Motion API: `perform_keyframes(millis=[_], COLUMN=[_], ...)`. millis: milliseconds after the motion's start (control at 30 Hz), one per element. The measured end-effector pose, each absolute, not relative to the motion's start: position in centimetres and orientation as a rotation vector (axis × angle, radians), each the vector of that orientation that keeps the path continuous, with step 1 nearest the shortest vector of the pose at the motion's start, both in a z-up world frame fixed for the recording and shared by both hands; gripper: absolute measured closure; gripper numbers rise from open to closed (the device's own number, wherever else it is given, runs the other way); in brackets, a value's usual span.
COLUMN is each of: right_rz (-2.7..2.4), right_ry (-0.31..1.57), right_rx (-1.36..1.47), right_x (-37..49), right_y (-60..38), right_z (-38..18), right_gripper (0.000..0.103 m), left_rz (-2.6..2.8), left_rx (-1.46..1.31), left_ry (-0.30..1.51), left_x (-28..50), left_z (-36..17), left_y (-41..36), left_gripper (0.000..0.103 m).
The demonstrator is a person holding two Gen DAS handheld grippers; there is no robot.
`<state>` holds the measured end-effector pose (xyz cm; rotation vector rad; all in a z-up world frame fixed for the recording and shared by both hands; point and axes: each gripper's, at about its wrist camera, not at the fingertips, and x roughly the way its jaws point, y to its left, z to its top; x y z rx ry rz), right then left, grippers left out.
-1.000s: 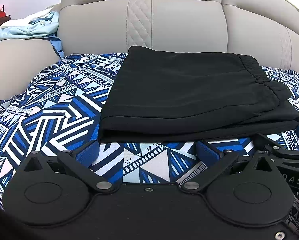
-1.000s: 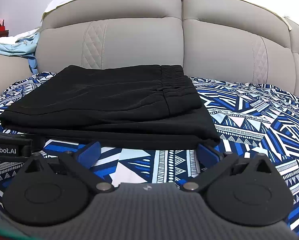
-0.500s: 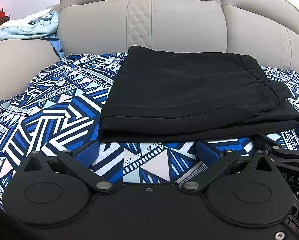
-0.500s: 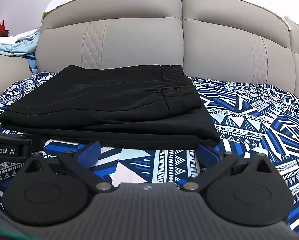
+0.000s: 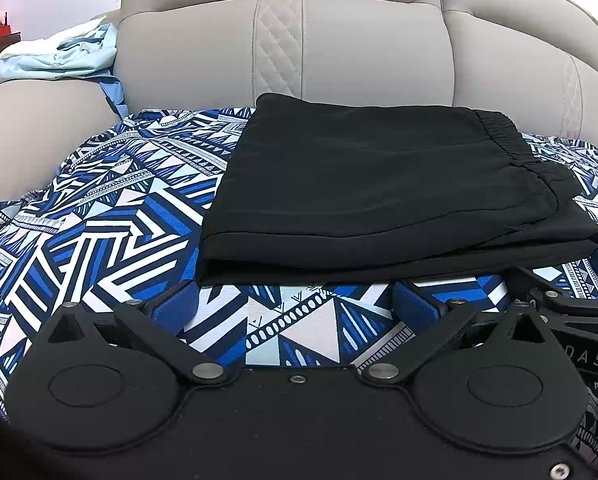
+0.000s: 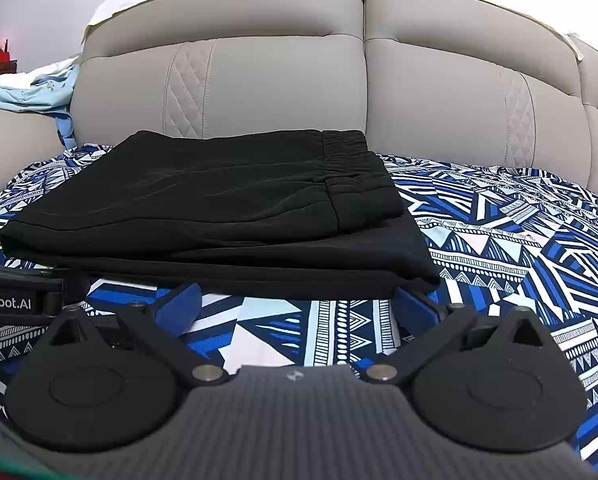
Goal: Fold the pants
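Two handheld grippers sit low on a blue-and-white patterned bedspread (image 5: 99, 216), both with their blue-padded fingers spread wide apart and gripping nothing. Black pants (image 5: 379, 192), folded into a flat layered rectangle with the elastic waistband (image 6: 347, 148) to the right, lie on the cover just beyond the left gripper (image 5: 295, 300) and the right gripper (image 6: 295, 300). Behind them rises a padded grey headboard (image 6: 299, 80), with pale blue clothing (image 5: 59, 60) heaped at far left.
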<state>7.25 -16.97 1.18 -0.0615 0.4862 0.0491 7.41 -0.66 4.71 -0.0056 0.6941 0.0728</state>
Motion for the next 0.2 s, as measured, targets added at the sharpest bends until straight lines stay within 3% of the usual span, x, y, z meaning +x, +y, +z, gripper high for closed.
perform_keyframes(millis=[200], right_rz=[0.049], right_ry=[0.486], right_rx=[-0.062], right_x=[7.25], right_y=[-16.96], right_z=[1.18], right_gripper=[0.0], left_rz=[0.072], left_rx=[-0.005], left_ry=[0.694], left_x=[7.44], left_z=[4.72], left_y=[-0.66], left_gripper=[0.0])
